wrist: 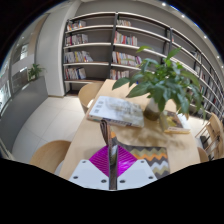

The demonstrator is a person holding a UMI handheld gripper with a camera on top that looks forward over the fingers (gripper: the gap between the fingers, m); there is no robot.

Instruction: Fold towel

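Note:
A towel [150, 156] with a zigzag pattern lies on the wooden table [88, 138], just ahead of the fingers and a little to their right. My gripper [112, 168] is low over the table's near edge. Its two magenta pads [98, 160] stand close together with a thin grey-brown strip of cloth [112, 150] pinched upright between them. The strip appears to be an edge of the towel. The part of the towel under the fingers is hidden.
An open book [115, 108] lies on the table beyond the towel. A leafy potted plant [160, 85] stands to the right of it. Wooden chairs stand at the near left [48, 156] and the far end [92, 92]. Bookshelves [100, 45] line the back wall.

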